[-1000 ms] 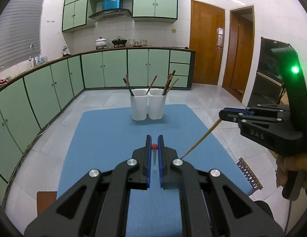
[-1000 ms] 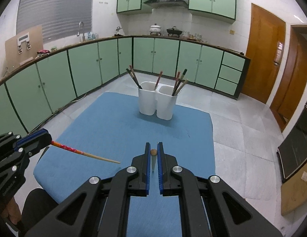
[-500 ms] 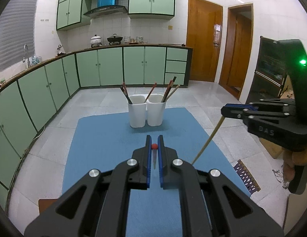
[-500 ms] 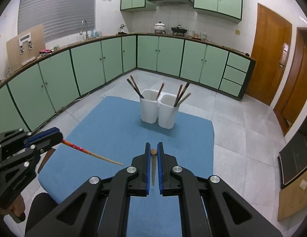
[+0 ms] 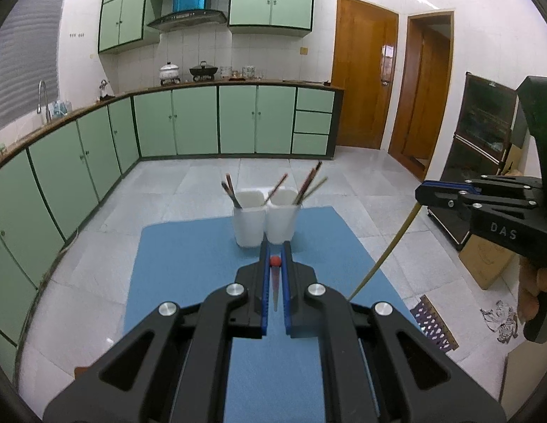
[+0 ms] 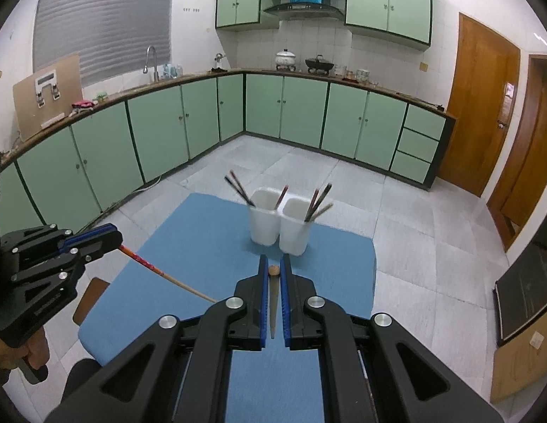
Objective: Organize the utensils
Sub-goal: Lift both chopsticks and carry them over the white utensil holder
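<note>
A red-tipped chopstick (image 5: 274, 275) was clamped between the blue-lined fingers of the left gripper (image 5: 275, 262), seen end-on in the left wrist view, its red patterned part and pale point reaching out past the claw in the right wrist view. A plain wooden chopstick (image 6: 272, 294) was likewise pinched in the right gripper (image 6: 272, 271), its brown butt end held between the pads and its thin shaft hanging down below the fingers.

Straight ahead of both claws, and lower, a pair of joined white holders (image 6: 277, 224) was seen upright on the blue mat (image 6: 189, 246). Several chopsticks (image 6: 317, 201) were already leaning in both compartments, their upper ends splayed outward across the openings. The mat between the claws and the holders was bare.

Beyond the holders, green cabinets (image 6: 167, 130) were ranged along the walls, with wooden doors (image 5: 365, 81) to the right. A dark glass-fronted cabinet (image 5: 485, 148) was seen behind the right gripper.
</note>
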